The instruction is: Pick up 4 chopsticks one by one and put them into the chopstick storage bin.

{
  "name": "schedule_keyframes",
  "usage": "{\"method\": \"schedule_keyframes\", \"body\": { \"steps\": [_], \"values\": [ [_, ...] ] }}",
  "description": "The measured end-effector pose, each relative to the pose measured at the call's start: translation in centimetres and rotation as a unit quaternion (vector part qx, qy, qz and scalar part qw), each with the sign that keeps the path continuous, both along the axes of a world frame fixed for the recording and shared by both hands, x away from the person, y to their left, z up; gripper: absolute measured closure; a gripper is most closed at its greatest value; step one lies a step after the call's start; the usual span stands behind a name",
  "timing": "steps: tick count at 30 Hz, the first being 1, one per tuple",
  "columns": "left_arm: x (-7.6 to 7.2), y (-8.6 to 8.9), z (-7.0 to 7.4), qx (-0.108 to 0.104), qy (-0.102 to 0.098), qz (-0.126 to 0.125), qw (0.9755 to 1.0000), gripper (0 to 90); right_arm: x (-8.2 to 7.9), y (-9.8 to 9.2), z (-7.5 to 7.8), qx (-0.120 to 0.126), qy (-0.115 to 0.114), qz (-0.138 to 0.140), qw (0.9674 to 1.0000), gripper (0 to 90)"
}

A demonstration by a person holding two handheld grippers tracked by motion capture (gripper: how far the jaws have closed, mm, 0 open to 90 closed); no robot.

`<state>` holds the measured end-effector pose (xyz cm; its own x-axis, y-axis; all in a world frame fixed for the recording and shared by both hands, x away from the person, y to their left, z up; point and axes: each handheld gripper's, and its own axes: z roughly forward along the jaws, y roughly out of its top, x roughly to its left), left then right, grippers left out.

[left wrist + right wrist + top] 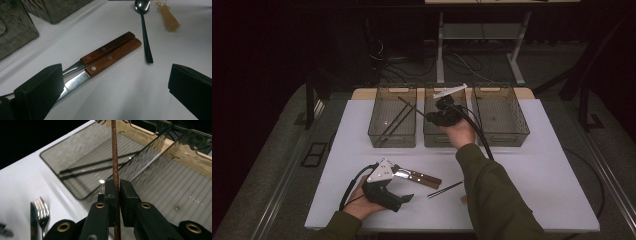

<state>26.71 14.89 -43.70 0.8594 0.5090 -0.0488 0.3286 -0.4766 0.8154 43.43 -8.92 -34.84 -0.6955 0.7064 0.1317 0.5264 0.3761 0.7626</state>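
Sorting under way. Left smoked-plastic bin (392,116): two dark chopsticks (95,168) in. Right gripper (116,188): clamped on thin brown chopstick (114,152) above it. Left gripper (388,189): jaws apart over wooden-handled knife and fork (110,53); black-handled spoon (144,30) remains.

right arm reaches forward and up the table, sleeve covering the forearm, hand wrapped around the right gripper (443,111) at the far end of the reach. its jaws are pinched nearly together, pads pressing on a thin brown stick (115,167) that runs up between them. left hand sits low near the table's front edge, palm under the left gripper (398,194), body lying roughly level, grey plate on top, cable looping back to the wrist. its jaws stand wide apart, nothing between the pads.
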Motion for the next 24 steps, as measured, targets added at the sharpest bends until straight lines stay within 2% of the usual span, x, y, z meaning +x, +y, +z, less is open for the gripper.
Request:
{"method": "schedule_keyframes", "body": {
  "steps": [9, 24],
  "values": [
    [-0.1, -0.2, -0.1, -0.002, 0.006, -0.002, 1.0, 0.0, 2.2, 2.8, -0.6, -0.014, 0.007, -0.009, 0.9998, 84.5],
    [-0.1, -0.2, 0.0, -0.006, 0.001, -0.005, 1.0, 0.0, 5.4, 7.5, -1.6, -0.035, 0.019, -0.015, 0.9991, 84.4]
  ]
}}
